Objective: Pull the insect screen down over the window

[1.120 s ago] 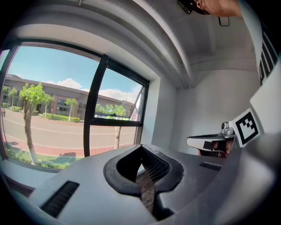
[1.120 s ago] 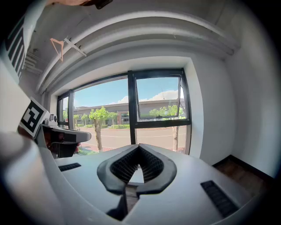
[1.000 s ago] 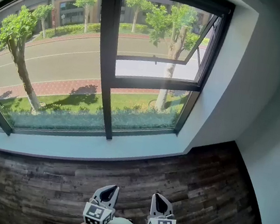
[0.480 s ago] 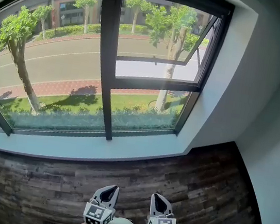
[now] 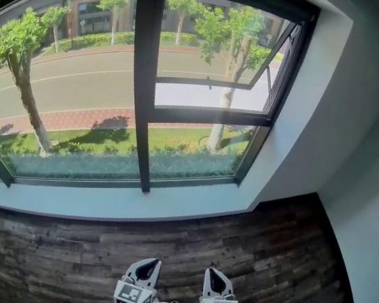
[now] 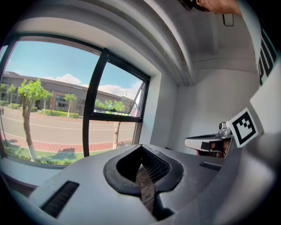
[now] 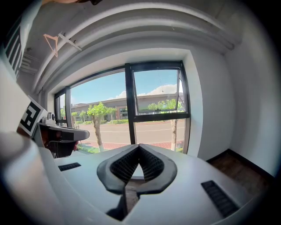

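Head view shows my left gripper (image 5: 146, 268) and right gripper (image 5: 218, 279) side by side, low over the wooden floor (image 5: 266, 250), both sets of jaws pressed together with nothing between them. The window (image 5: 190, 147) stands well ahead of the jaw tips, beyond the pale sill (image 5: 132, 206), its upper right pane tilted outward; the insect screen I cannot make out

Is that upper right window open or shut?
Open. The window sash is pushed outward: its bottom rail sits clear of the frame, and its side slants away at the right.
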